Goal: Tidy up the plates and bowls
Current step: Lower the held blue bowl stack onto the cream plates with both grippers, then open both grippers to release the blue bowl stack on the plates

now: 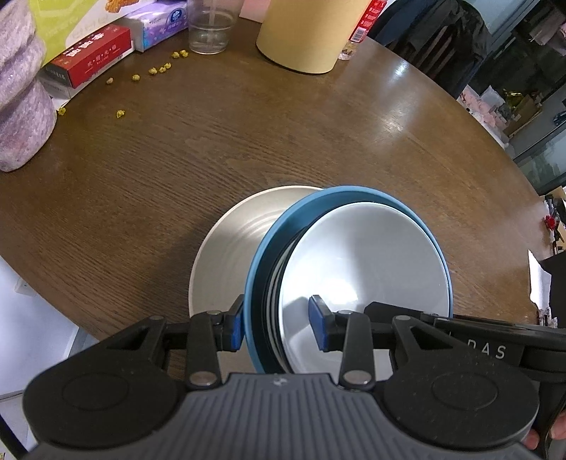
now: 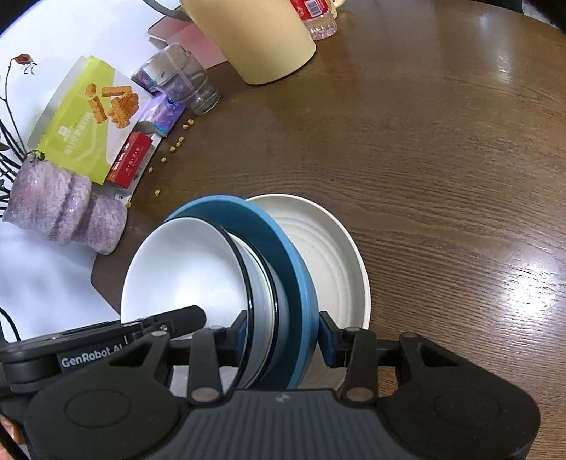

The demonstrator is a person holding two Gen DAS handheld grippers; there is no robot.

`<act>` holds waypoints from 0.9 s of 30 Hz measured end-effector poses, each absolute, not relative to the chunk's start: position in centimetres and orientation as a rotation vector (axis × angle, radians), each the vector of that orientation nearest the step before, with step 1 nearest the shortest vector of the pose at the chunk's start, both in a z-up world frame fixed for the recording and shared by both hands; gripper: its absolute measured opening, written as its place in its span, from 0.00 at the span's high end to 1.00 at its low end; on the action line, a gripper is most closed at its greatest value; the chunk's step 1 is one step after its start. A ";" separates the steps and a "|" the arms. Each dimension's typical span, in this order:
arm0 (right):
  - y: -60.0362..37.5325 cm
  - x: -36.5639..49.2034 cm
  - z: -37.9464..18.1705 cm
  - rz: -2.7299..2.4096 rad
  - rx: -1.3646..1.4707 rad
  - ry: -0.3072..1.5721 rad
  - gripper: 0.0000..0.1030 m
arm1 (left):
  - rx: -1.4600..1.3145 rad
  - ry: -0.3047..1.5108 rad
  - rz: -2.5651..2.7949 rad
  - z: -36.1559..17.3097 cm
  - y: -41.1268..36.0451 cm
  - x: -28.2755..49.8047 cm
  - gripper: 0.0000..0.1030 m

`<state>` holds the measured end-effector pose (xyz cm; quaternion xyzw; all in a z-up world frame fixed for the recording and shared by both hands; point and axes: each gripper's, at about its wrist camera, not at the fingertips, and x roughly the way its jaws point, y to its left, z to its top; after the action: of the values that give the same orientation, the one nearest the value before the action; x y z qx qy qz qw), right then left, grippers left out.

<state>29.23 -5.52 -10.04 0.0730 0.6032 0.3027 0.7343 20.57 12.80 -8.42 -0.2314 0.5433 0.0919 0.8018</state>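
1. You are holding a nested set of dishes between both tools: a white bowl [image 1: 364, 254] sitting inside a blue plate [image 1: 258, 269], with at least one more dark-rimmed dish sandwiched between them. The set is tilted up on edge over a cream plate [image 1: 226, 247] lying flat on the table [image 1: 247, 134], near its front edge.

2. Your left gripper [image 1: 279, 323] is standing partly open, one pad outside the blue plate's rim and the other inside the white bowl; the outer pad is touching the blue rim, but you cannot tell whether the inner pad is pressing.

3. Your right gripper [image 2: 284, 331] is straddling the same set from the opposite side, its pads close against the dark-rimmed bowl and the blue plate, apparently gripping them.

4. As a judgement, you are getting well along: the dishes are already nested, and what is remaining is lowering the set flat onto the cream plate and letting go.

5. The left view is showing you the bowl's inside; the right view is showing the layered rims more clearly and the ridged rings in the cream plate.

6. Farther out, a tan cylinder [image 1: 304, 35], a glass [image 1: 208, 28], a red box [image 1: 92, 56], a purple vase [image 2: 63, 208] and scattered yellow bits [image 1: 155, 70] are sitting along the far edge, well apart from your dishes.
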 end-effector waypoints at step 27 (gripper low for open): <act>-4.7 29.2 -11.1 0.630 0.189 1.273 0.50 | -0.450 1.162 0.149 -9.2 13.9 20.8 0.37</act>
<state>29.16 -4.68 -11.14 0.0868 0.5833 0.2889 0.7542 20.84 13.90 -9.18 -0.2103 0.5437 0.0696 0.8095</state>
